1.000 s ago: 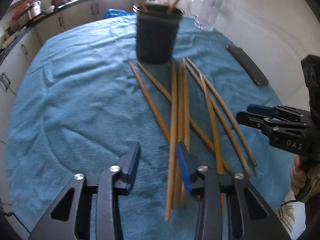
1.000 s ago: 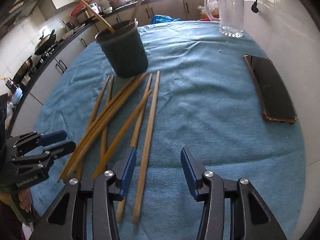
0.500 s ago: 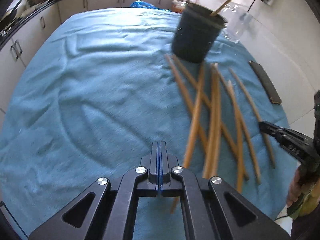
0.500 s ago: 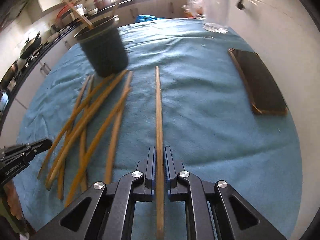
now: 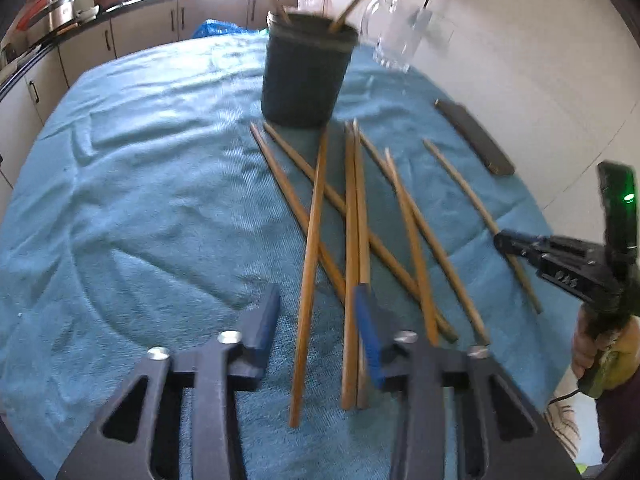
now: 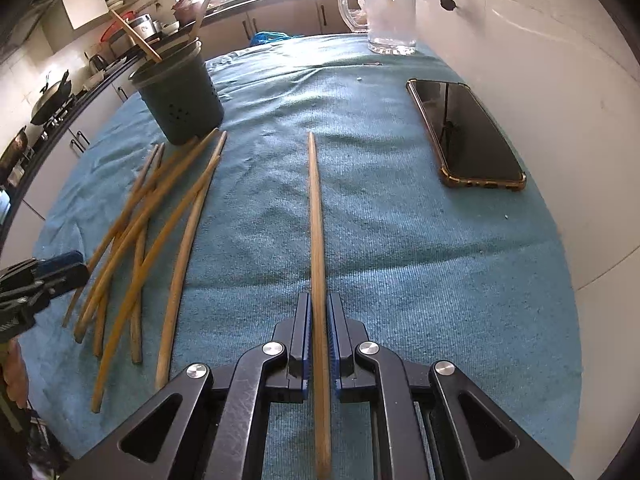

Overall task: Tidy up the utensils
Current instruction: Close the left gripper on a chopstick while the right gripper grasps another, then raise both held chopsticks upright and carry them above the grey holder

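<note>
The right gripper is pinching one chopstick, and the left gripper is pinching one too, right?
Not quite. The right gripper is pinching one chopstick, but the left gripper is open with its jaws apart over the loose chopsticks, as the left wrist view shows.

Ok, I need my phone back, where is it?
In the right wrist view the phone lies on the blue towel, right of the held chopstick, by the wall.

glass jug point(image 5: 394, 36) and holder point(image 5: 306, 72) rim blurred.

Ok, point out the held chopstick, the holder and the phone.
chopstick point(image 6: 316, 220): right wrist view, mid-shaft ahead of the pads.
holder point(image 6: 180, 96): right wrist view, outer wall.
phone point(image 6: 464, 132): right wrist view, screen centre.
</note>
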Action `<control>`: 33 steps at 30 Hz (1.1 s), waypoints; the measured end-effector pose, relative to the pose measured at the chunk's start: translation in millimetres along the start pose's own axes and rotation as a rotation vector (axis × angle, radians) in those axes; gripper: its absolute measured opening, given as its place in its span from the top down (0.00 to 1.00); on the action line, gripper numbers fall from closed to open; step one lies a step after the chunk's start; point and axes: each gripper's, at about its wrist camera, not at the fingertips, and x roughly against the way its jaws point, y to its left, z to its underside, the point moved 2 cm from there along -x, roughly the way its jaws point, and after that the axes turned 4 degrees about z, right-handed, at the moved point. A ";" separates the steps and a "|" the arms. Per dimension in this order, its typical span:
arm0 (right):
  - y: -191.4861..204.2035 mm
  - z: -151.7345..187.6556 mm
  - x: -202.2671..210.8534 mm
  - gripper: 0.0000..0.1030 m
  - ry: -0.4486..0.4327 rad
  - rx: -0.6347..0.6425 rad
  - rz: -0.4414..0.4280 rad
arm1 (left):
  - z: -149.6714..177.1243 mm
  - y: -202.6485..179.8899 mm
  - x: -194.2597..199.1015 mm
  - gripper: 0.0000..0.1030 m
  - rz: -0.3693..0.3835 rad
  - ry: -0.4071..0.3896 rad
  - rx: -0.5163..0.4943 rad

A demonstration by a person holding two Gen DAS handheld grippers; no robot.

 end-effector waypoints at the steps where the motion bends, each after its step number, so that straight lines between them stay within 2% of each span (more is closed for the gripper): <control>1: 0.5 -0.3 -0.4 0.92 -0.001 0.000 0.000 | 1.0 0.9 -1.4 0.93 -0.005 0.009 0.004; 2: 0.2 -0.6 -0.7 0.92 -0.002 -0.003 -0.002 | 1.1 2.7 -5.5 0.93 -0.012 0.030 0.021; 6: -4.2 0.2 -0.3 0.92 -0.003 -0.028 -0.027 | 6.4 16.1 -0.7 0.92 -0.009 0.010 0.102; 12: -7.7 5.3 3.1 0.92 0.009 -0.041 -0.047 | 35.8 48.1 22.6 0.94 -0.036 0.005 0.239; 16: -2.3 5.2 3.0 0.89 0.021 0.008 -0.022 | 40.9 48.2 31.8 0.93 -0.057 0.037 0.208; 18: 0.3 0.4 0.4 0.78 0.036 0.019 -0.040 | 34.1 46.3 34.7 0.93 -0.062 0.030 0.188; 19: 1.1 -3.3 -1.8 0.76 0.045 0.021 -0.047 | 29.1 46.6 34.1 0.90 -0.066 0.033 0.181; 22: 5.9 -18.8 -11.8 0.76 0.058 0.048 -0.023 | 6.0 51.9 26.0 0.74 -0.089 0.042 0.191; 23: 7.5 -23.8 -15.3 0.76 0.060 0.058 -0.015 | -3.2 54.8 20.6 0.72 -0.092 0.044 0.192; 28: 14.0 -59.2 -36.4 0.76 0.078 0.080 0.012 | -40.2 74.2 -11.4 0.72 -0.099 0.083 0.256; 33: 18.9 -94.3 -56.6 0.76 0.094 0.106 0.043 | -68.4 82.0 -22.3 0.72 -0.100 0.068 0.272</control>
